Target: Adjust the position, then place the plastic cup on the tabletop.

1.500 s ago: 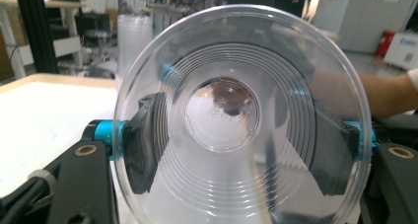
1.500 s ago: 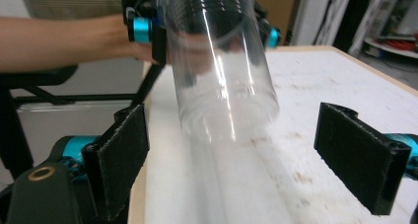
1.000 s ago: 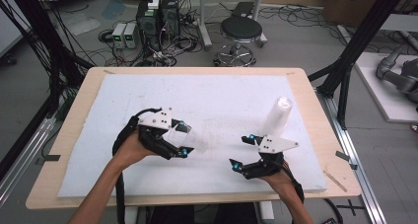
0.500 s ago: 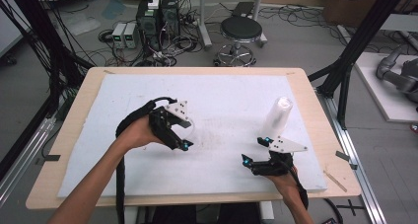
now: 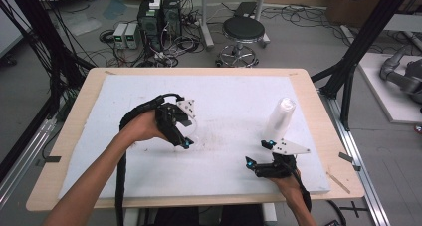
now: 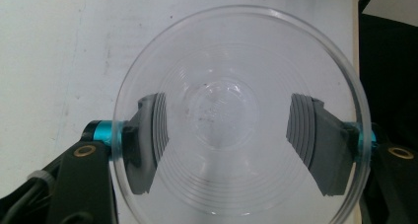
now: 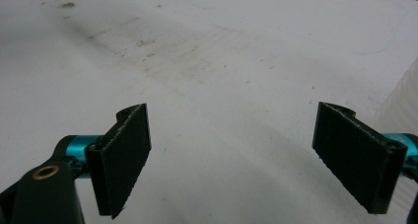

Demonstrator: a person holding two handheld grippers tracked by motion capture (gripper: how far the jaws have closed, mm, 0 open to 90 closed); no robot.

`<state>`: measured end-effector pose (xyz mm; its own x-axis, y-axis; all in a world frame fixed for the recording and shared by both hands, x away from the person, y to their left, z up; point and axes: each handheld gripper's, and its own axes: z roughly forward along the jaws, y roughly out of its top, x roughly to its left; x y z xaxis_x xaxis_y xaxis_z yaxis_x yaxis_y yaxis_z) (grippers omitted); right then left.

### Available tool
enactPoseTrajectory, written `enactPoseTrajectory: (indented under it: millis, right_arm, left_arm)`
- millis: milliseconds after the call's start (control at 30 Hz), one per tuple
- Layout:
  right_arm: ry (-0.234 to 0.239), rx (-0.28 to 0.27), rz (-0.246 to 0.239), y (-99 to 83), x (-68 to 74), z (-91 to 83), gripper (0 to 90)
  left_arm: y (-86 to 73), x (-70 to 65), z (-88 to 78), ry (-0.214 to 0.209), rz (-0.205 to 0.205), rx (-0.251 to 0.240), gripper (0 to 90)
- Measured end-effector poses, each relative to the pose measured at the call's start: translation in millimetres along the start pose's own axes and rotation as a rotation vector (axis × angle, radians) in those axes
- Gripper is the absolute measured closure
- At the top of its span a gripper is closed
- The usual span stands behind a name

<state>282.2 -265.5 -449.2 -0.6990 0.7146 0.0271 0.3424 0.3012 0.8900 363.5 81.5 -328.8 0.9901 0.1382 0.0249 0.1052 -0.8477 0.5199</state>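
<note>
You are holding a clear cup (image 6: 236,120) in the left hand-held gripper (image 5: 185,131), jaws clamping its wall, above the surface (image 5: 234,101). The cup stack (image 5: 279,117) is standing upright to its right, w/ the right hand-held gripper (image 5: 258,154) nearer, open & empty.

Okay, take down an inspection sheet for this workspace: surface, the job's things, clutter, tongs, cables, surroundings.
Surface: white board on a wooden table, faint brownish smudges near the middle.
Job's things: clear plastic cup clamped in the left tongs, seen mouth-on; stack of clear cups upright on the right.
Clutter: nothing seen on the board.
Tongs: left shut on the cup; right tongs open, nothing between them, just short of the stack.
Cables: black cable loops over the left forearm.
Surroundings: stool, electronics boxes, floor wiring.
</note>
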Motion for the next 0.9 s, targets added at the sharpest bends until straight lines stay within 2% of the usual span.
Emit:
enactPoseTrajectory:
  millis: [600,900]
  right_arm:
    - [-0.005,-0.007,-0.003,-3.9,-0.2,-0.3,14.4]
    - [-0.004,-0.005,-0.004,-3.9,-0.4,0.2,14.4]
  left_arm:
    - [0.4,4.9,6.3,0.006,0.000,0.014,31.8]
    - [-0.8,14.7,17.8,0.013,-0.025,0.044,31.8]
